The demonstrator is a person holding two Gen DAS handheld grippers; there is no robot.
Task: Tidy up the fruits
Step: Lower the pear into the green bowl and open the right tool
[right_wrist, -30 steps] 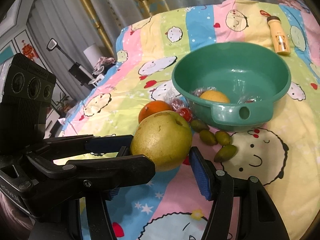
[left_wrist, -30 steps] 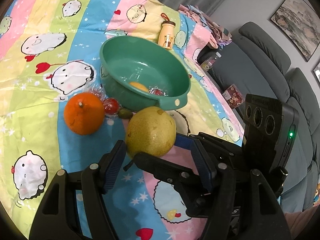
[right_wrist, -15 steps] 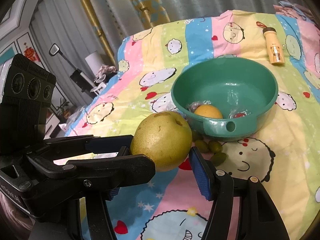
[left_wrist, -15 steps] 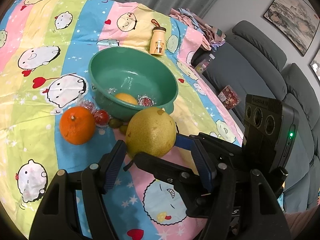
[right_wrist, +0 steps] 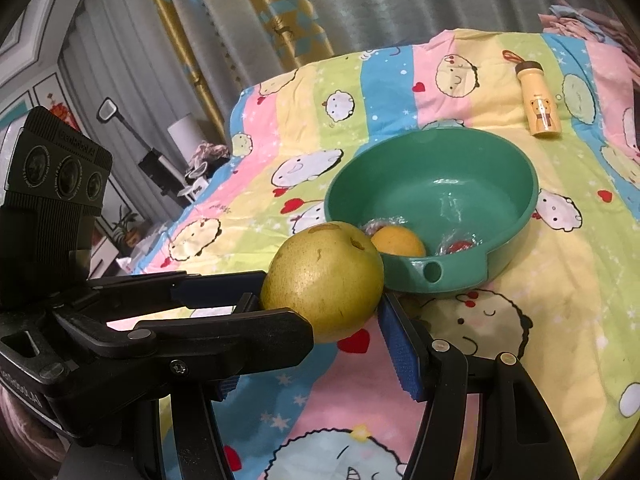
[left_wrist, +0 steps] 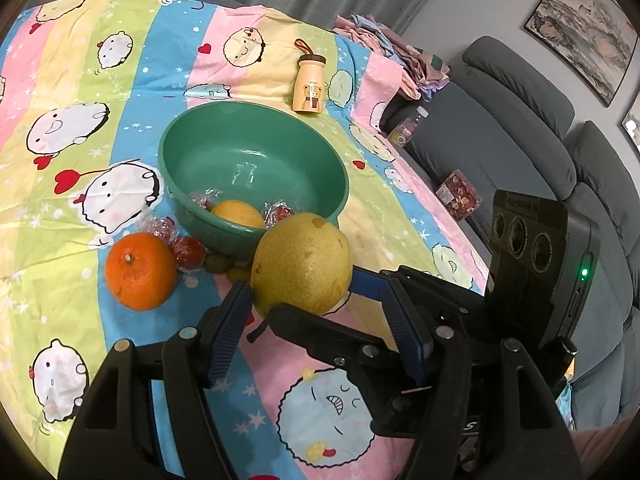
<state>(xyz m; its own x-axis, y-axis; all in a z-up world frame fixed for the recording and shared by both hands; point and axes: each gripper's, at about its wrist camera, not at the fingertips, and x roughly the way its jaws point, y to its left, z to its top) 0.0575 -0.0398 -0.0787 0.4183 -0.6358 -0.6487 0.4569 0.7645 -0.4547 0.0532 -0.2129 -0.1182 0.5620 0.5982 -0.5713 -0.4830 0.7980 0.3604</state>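
Above the patterned bedspread (left_wrist: 132, 60), I'm seeing both grippers — left (left_wrist: 316, 312), right (right_wrist: 320, 320) — gripping one pear (left_wrist: 302, 266) between them, now higher and nearer the green bowl (left_wrist: 256, 132) than before; one orange (left_wrist: 140, 270) is lying outside the bowl.

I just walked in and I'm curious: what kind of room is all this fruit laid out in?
Most likely a living room at home. A grey sofa stands beside the table with its cartoon-print cloth, a framed landscape painting hangs on the wall, and long curtains cover the window.
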